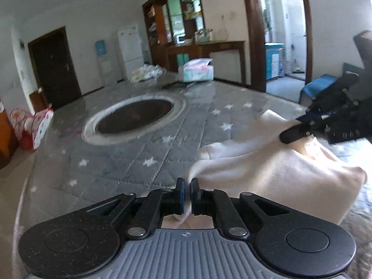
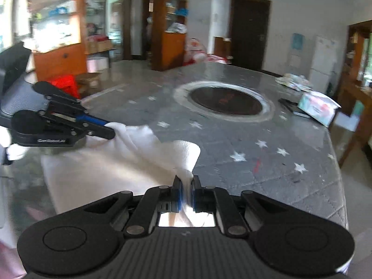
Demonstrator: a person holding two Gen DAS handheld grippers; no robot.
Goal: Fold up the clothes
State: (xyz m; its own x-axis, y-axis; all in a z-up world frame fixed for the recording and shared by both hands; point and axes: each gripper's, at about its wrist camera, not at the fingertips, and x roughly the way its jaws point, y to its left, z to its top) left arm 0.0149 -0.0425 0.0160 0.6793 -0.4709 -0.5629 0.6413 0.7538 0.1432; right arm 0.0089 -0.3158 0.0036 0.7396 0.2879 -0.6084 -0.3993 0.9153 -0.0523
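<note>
I hold my left claw (image 1: 187,191) and right claw (image 2: 186,191) level, both clamped on corners of the cream fleece cloth (image 1: 267,162), draped near the counter's round black inset (image 1: 136,116).

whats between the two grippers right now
A stretch of the white cloth spans from the left gripper to the right gripper, both clamped on it; clearest in the right wrist view.

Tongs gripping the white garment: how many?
2. Left tongs pinch one edge of the white garment; right tongs pinch another. Both are closed on cloth above the grey star-print table cover.
</note>
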